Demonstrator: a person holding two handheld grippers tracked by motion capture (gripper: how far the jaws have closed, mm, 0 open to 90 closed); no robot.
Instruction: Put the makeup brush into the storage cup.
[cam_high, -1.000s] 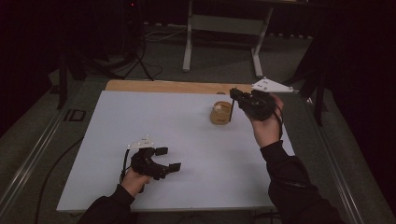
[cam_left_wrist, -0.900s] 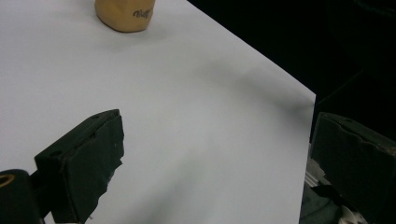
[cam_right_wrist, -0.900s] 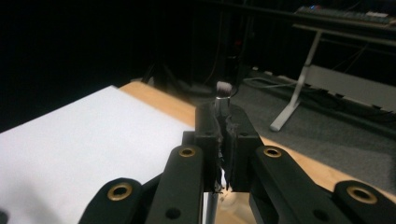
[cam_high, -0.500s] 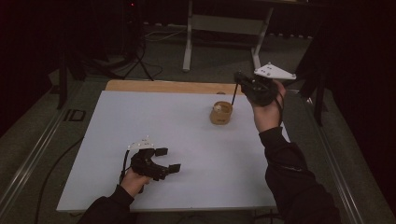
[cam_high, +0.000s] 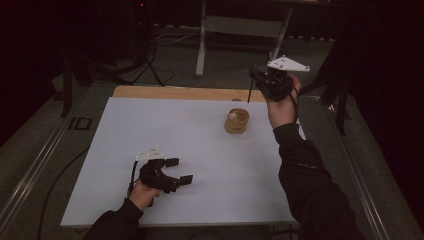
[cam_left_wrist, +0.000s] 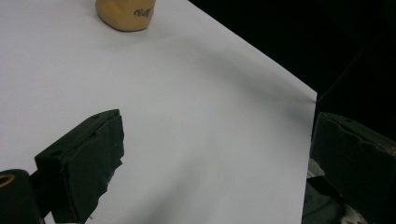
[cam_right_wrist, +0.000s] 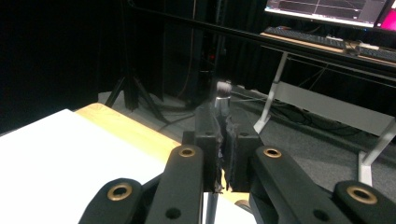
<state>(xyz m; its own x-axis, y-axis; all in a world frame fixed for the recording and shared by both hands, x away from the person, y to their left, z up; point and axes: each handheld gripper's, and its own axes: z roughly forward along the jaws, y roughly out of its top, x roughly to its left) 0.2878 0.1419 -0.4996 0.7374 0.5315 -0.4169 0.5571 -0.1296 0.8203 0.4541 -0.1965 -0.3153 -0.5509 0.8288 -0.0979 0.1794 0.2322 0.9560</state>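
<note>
Above the table's far edge (cam_high: 185, 93), right hand-held gripper (cam_high: 256, 75) gripping brush (cam_high: 249, 93)

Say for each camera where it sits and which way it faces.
High view: above the person's side, looking forward and down on the white table; both forearms, left gripper and right gripper show.
Left gripper view: on the left gripper, looking low across the table at the tan round cup; jaws apart.
Right gripper view: on the raised right gripper, facing past the table's far edge; jaws clamp a thin brush.
The high and left gripper views share the cup.
</note>
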